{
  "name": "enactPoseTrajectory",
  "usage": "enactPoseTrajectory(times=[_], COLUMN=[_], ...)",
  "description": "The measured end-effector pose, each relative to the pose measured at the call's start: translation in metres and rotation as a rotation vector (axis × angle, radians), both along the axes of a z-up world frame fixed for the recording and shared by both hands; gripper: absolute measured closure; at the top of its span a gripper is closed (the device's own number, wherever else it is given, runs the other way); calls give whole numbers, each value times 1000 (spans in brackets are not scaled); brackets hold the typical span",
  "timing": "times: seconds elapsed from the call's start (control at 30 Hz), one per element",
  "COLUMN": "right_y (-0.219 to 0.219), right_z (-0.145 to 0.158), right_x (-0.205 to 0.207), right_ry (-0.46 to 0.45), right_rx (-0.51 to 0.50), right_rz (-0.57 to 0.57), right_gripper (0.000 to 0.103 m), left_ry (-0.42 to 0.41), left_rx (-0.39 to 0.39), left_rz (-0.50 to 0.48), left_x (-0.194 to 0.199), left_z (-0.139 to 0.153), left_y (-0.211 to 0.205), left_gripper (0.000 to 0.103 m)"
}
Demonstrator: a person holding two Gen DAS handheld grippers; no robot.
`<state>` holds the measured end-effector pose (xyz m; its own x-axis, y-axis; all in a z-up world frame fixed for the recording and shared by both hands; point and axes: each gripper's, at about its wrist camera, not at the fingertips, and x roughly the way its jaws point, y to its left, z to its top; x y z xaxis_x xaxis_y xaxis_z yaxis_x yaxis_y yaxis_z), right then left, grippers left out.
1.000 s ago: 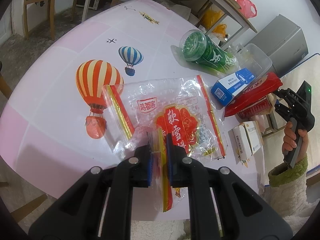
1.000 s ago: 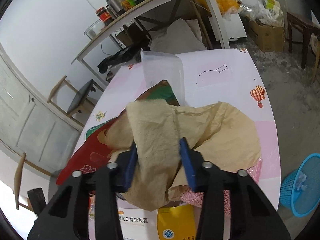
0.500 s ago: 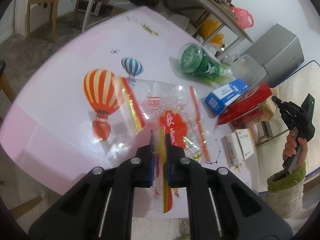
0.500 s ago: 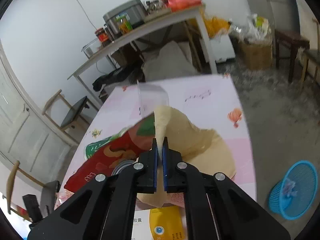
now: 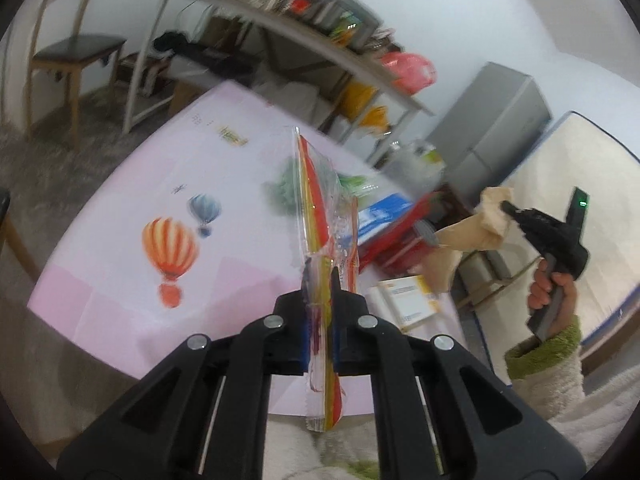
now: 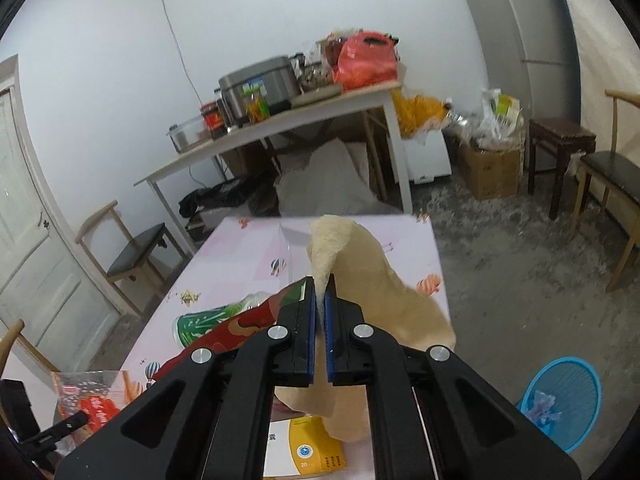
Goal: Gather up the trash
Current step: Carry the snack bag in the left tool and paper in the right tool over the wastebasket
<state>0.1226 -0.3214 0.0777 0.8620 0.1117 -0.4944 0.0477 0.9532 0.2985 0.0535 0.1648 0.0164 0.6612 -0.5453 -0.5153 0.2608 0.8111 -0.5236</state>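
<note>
My left gripper (image 5: 320, 276) is shut on a clear plastic snack bag (image 5: 320, 192) with red and yellow print. The bag hangs edge-on above the pink balloon-print table (image 5: 120, 220). My right gripper (image 6: 320, 292) is shut on a crumpled tan paper (image 6: 384, 280), held up off the table. The left wrist view shows the right gripper (image 5: 506, 206) at the right, in a hand with a green sleeve, with the tan paper (image 5: 468, 236) drooping from it. At the lower left of the right wrist view is the snack bag (image 6: 92, 400).
On the table lie a green packet (image 6: 204, 320), a red packet (image 6: 240, 332), a blue box (image 5: 380, 212) and a yellow-and-white box (image 6: 308, 452). A blue basket (image 6: 560, 400) stands on the floor at the right. Chairs and a cluttered side table (image 6: 280, 128) stand behind.
My right gripper closed on the tan paper and lifted it. My left gripper rose with the snack bag, which now hangs off the table. Both views tilted up toward the room.
</note>
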Motion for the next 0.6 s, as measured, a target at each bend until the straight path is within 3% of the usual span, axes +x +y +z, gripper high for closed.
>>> enactPoseTrajectory(times=[0.17,0.3,0.6], right_y=[-18,-42,-132], right_z=[14,18,9], right_x=[-29,-56,-136], right_ry=[-55,-79,-86], right_rx=[2,12,29], right_rz=[-45,-99,-311], right_gripper=[99,99,99], left_ry=[-66,-75,-91], left_rx=[-37,-60,18], left_rz=[-92,-190,-481], left_x=[-2,11,44], left_z=[22,32,55], left_y=[-30,-68,-220], left_gripper=[97,97,97])
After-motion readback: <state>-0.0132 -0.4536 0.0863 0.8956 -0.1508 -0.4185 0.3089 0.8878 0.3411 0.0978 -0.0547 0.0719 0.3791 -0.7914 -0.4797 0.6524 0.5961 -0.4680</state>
